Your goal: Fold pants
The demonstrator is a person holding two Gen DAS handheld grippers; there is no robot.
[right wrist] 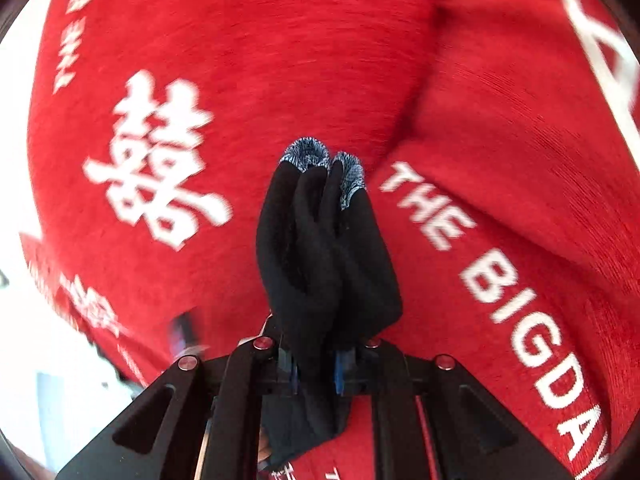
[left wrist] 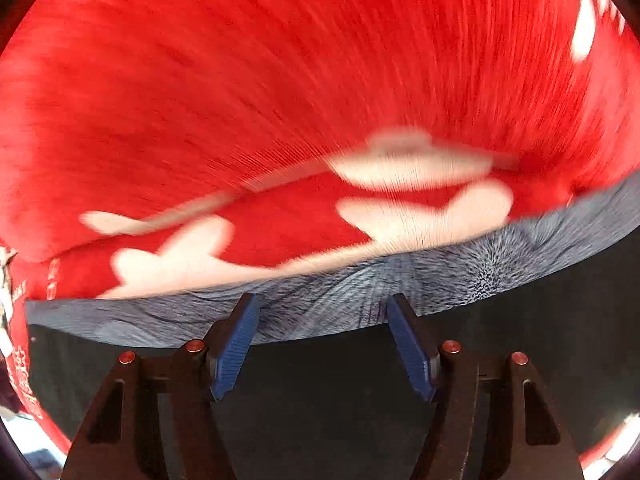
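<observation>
Gripping: right gripper (right wrist: 316, 364) clenches a bunched fold of the black soft fabric pants with grey patterned band (right wrist: 320, 248).
Left gripper (left wrist: 322, 344): jaws released, above the band (left wrist: 360, 292).
Location: pants on the red printed cloth (right wrist: 280, 60).
Handling: light, limp; pinch at the band.

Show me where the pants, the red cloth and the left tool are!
pants (right wrist: 320, 248), right wrist view, on the bunched black fabric in the right tool.
red cloth (right wrist: 280, 60), right wrist view, on a plain red patch.
left tool (left wrist: 322, 308), left wrist view, midway between its blue fingertips.
</observation>
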